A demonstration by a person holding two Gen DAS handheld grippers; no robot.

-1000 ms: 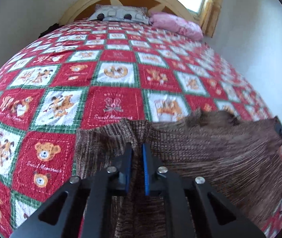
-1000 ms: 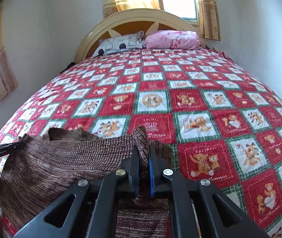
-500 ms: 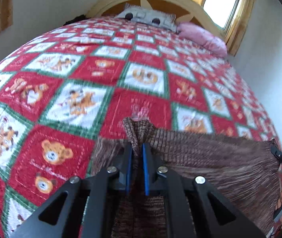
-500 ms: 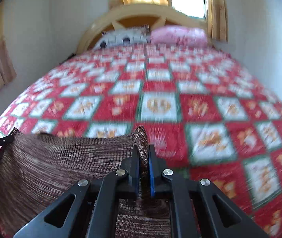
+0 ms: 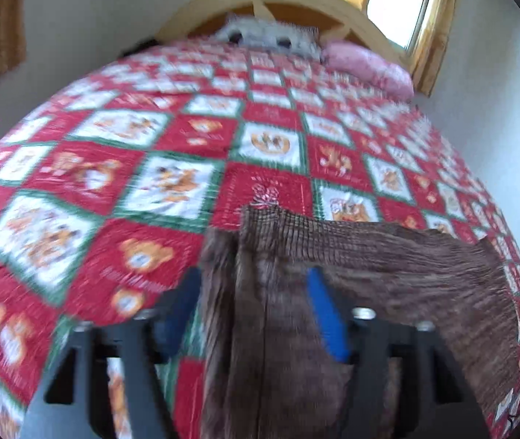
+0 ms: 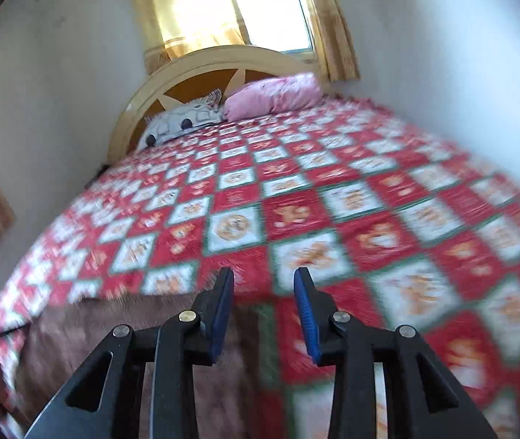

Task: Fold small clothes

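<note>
Covering the bed, a patchwork quilt [image 6: 296, 216] seemingly bears the brown garment [image 5: 388, 278]; both grippers opening, released.

- The bedspread [image 5: 172, 183] is a patchwork of red and white squares set cornerwise, edged in green, printed with orange-brown teddy bears and motifs.
- The knit garment [image 5: 388, 267] is mottled brown with fine ribbed lines; it reads plain brown in the blurred right wrist view [image 6: 88, 333].
- The left gripper [image 5: 256, 303] and the right gripper [image 6: 263, 300] are black with blue pads and silver screws.
- One pillow [image 6: 274, 95] is pink; the other pillow [image 6: 175, 124] is pale grey-white with dark spots.
- The headboard [image 6: 219, 58] is cream with orange-brown panels.
- The curtains [image 6: 186, 7] are yellow-gold.
- The walls [image 6: 58, 73] are white.
</note>
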